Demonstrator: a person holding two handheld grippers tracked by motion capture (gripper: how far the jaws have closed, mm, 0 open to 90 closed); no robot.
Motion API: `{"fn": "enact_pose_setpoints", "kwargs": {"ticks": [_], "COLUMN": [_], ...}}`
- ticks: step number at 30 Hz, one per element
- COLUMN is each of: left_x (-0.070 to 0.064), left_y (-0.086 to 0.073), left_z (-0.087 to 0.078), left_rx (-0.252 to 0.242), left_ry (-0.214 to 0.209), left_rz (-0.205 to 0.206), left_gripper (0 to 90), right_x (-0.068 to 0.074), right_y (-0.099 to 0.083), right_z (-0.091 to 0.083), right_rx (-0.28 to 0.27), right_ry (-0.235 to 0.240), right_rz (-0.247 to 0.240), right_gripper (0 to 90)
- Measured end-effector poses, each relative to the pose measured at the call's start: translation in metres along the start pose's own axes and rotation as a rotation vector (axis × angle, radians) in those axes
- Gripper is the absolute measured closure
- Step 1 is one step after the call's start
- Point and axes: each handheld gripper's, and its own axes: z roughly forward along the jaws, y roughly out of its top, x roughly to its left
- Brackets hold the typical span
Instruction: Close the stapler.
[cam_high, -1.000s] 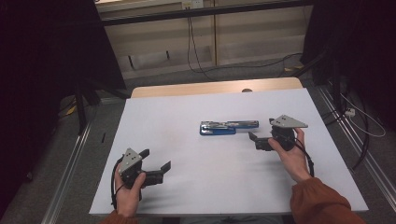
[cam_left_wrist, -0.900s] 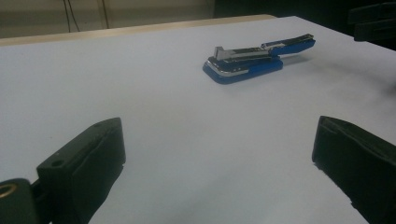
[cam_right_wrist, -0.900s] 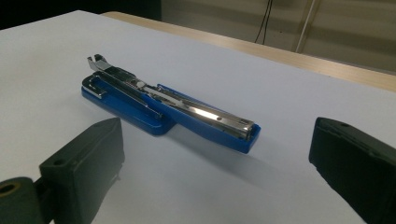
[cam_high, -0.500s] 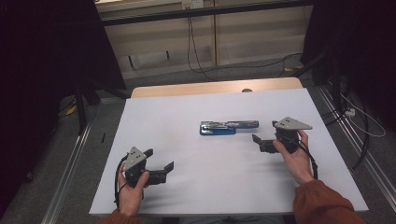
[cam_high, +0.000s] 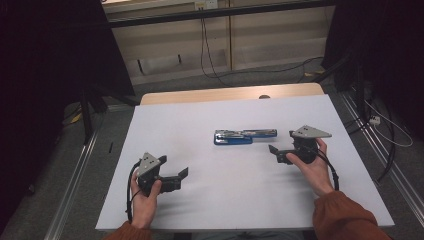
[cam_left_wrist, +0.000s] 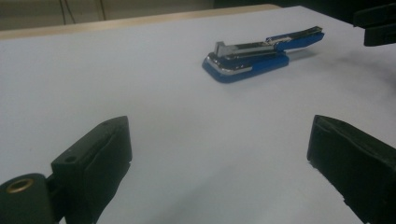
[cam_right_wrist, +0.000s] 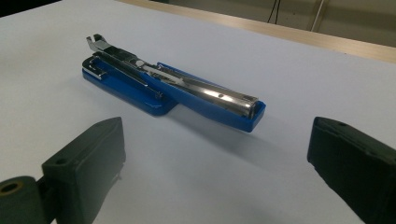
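Right gripper view shows the blue stapler (cam_right_wrist: 173, 91) at 12 o'clock, swung open; the right gripper (cam_right_wrist: 215, 172), jaws apart, seems approaching; next it must close on it.

High view overhead facing forward, gripper views low, near, sharing stapler (cam_high: 244, 136)

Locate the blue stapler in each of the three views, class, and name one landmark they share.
High view: blue stapler at table centre, between both grippers.
Left gripper view: upper right, far ahead.
Right gripper view: upper centre, close ahead.
Shared landmark: the wooden table edge beyond the white surface.
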Motion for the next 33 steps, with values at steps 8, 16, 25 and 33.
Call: {"fn": "enact_pose_setpoints", "kwargs": {"ticks": [8, 16, 25, 33], "left_x": [-0.009, -0.003, -0.004, -0.008], "left_y": [0.006, 0.015, 0.029, 0.037], "left_z": [0.018, 0.038, 0.061, 0.081], "left_rx": [0.009, -0.015, -0.014, -0.009], "left_ry": [-0.050, -0.025, -0.025, -0.009], "left_rz": [0.045, 0.009, 0.048, 0.086], "left_gripper": [6.6, 6.5, 6.1, 8.2], "right_x": [0.001, 0.000, -0.002, -0.002], "right_y": [0.000, -0.001, -0.001, -0.001], "right_z": [-0.001, 0.001, 0.001, 0.003], "right_rx": [0.000, 0.015, 0.030, 0.037], "right_ry": [0.020, 0.025, 0.057, 0.065], "right_rz": [-0.007, 0.005, -0.010, -0.019], "right_gripper": [9.5, 21.3, 36.6, 51.0]}}
